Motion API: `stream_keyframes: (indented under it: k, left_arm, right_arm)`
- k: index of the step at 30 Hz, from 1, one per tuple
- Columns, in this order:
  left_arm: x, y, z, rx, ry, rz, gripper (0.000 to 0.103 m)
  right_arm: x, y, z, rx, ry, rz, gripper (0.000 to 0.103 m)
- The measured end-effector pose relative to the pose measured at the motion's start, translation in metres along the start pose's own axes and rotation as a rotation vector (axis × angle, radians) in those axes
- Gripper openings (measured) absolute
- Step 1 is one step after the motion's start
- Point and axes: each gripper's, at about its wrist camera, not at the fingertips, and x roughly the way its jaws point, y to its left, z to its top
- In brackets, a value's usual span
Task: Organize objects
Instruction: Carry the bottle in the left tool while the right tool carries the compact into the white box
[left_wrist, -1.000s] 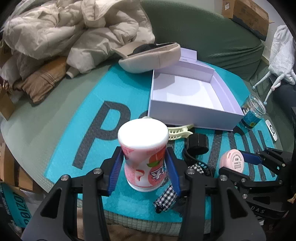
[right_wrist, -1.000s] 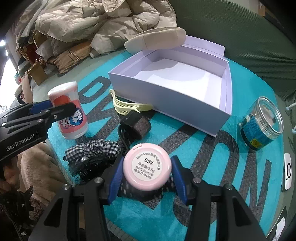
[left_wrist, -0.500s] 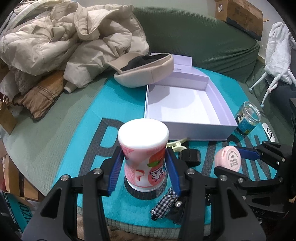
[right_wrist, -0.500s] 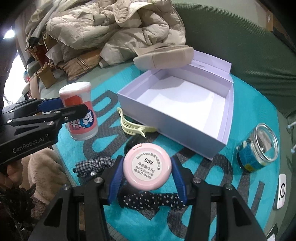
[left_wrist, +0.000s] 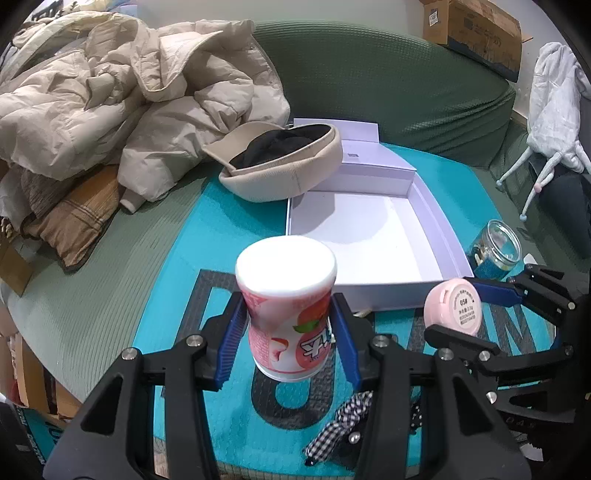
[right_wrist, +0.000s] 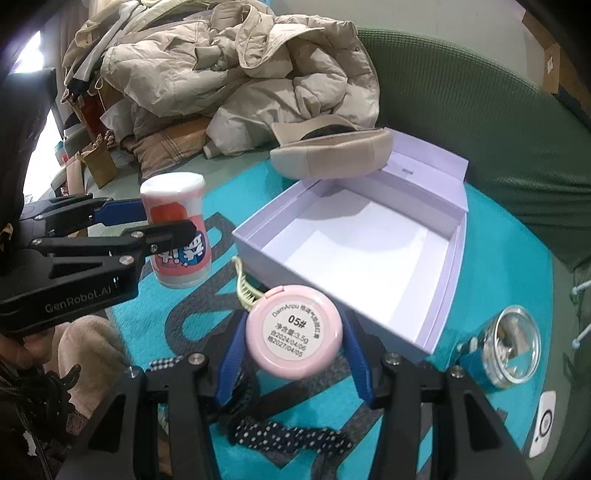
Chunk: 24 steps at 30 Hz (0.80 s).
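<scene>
My left gripper is shut on a pink and white canister with a white lid, held upright above the teal mat; the same canister shows at the left of the right wrist view. My right gripper is shut on a round pink compact, label facing the camera; that compact appears at the right of the left wrist view. An open lilac box lies just beyond both grippers, its inside bare.
A beige cap leans on the box's far left corner. A glass jar stands right of the box. A cream hair claw, checked scrunchie and dotted band lie on the mat. Piled jackets and a green sofa back sit behind.
Both grippers have risen off the mat with the canister and the compact in them, and have moved closer to the lilac box. The hair items stayed on the mat.
</scene>
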Motion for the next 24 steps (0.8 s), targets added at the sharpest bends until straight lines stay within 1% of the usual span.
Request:
stream_keyframes:
  k: [14,21,24]
  left_arm:
    - [0.031,-0.013,0.039,0.065,0.0,-0.026,0.045]
    - [0.055,-0.026,0.061,0.096,0.001,-0.084,0.045]
    - [0.063,-0.033,0.07,0.122,-0.009,-0.093,0.045]
  right_arm:
    - [0.018,-0.034,0.035,0.008,-0.018,-0.033,0.052]
    - [0.021,-0.055,0.051,0.015,-0.046,-0.068,0.052]
    - [0.021,-0.063,0.057,0.014,-0.053,-0.088,0.052]
